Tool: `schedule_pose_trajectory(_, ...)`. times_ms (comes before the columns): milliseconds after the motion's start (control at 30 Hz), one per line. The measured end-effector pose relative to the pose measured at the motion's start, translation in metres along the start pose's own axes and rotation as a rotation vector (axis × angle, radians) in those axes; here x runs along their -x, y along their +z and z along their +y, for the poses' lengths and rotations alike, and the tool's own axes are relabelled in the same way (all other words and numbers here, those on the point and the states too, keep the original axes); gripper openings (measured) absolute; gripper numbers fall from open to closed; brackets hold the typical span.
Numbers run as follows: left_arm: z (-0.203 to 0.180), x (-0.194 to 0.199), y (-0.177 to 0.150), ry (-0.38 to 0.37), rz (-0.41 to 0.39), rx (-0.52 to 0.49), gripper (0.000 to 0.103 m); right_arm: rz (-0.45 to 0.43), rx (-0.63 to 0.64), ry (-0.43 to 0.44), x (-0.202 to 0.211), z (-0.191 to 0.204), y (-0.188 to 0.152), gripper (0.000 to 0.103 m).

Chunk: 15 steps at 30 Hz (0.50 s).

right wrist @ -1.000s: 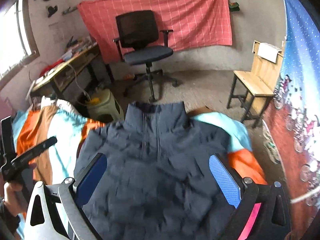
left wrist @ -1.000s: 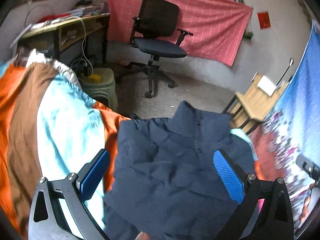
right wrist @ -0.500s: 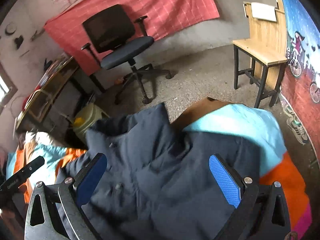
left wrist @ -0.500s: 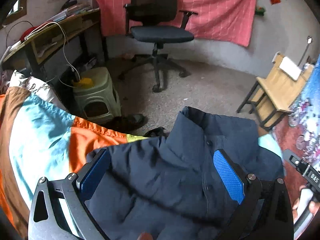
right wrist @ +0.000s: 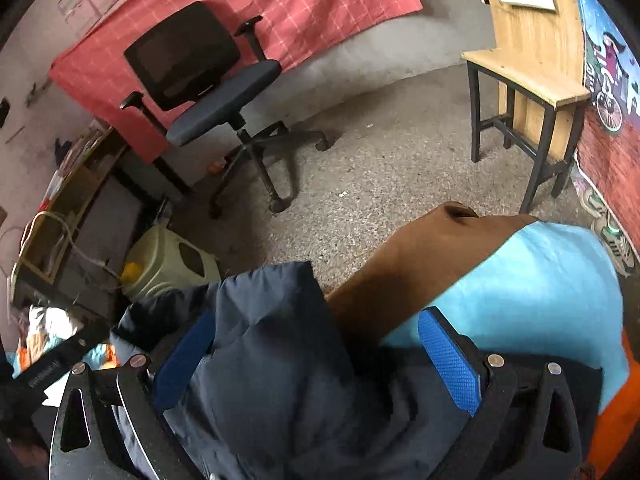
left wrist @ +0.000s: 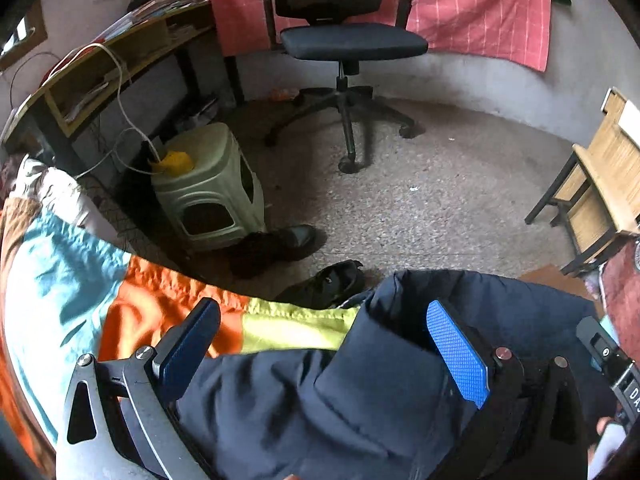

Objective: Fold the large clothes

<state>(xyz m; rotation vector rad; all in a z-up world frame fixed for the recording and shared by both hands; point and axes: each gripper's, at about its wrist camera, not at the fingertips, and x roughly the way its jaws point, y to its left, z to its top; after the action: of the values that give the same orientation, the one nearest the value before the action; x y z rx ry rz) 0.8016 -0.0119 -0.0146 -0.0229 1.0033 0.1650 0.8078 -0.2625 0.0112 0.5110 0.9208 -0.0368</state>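
Observation:
A navy puffer jacket (left wrist: 320, 400) lies on a bed covered by an orange, light-blue, yellow and brown blanket (left wrist: 68, 280). My left gripper (left wrist: 322, 312) is open, low over the jacket's collar end near the bed edge, with fabric lying between its blue pads. My right gripper (right wrist: 316, 320) is open too, its jaws straddling the jacket (right wrist: 260, 360) where it meets the brown and light-blue blanket (right wrist: 520, 280). Each view catches the other gripper at its edge: the right gripper (left wrist: 608, 360) and the left gripper (right wrist: 52, 364).
Beyond the bed edge is a grey floor with dark shoes (left wrist: 280, 244), a pale green plastic stool (left wrist: 208, 188), a black office chair (left wrist: 344, 40), a desk (left wrist: 100, 64) at left and a wooden chair (right wrist: 528, 80) at right.
Both grippers have dropped lower and moved forward to the jacket's collar end by the bed edge. The views tilted down; the jaws stayed open.

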Motion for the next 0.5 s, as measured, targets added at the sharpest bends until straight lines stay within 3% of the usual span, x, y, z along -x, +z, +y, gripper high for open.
schedule_pose_trajectory(67,-0.005,-0.008,0.001,0.012,0.006,-0.028,0.101,0.023,-0.007,0.002,-0.01,0.0,0.0,0.08)
schedule_pose_trajectory(100,-0.007,-0.01,0.001,0.016,0.006,-0.038,0.094,0.042,-0.001,0.002,-0.015,0.0,-0.001,0.074)
schedule_pose_trajectory(133,-0.008,-0.011,-0.001,0.003,0.006,-0.054,0.068,0.051,0.006,0.006,-0.018,0.0,-0.001,0.057)
schedule_pose_trajectory(167,-0.009,-0.011,-0.002,-0.01,0.012,-0.062,0.052,0.062,0.017,0.011,-0.02,0.001,-0.003,0.041)
schedule_pose_trajectory(200,-0.009,-0.011,-0.003,-0.035,0.021,-0.065,0.026,0.071,0.025,0.016,-0.019,0.001,-0.005,0.036)
schedule_pose_trajectory(233,-0.008,-0.009,-0.005,-0.078,0.027,-0.068,0.009,0.071,0.031,0.025,-0.018,0.001,-0.006,0.028)
schedule_pose_trajectory(333,0.0,0.01,-0.011,-0.115,-0.023,-0.075,0.005,0.04,0.07,0.047,-0.003,0.007,-0.012,0.018)
schedule_pose_trajectory(500,0.026,0.068,-0.036,-0.187,-0.133,-0.08,0.002,-0.017,0.12,0.088,0.042,0.017,-0.024,0.015)
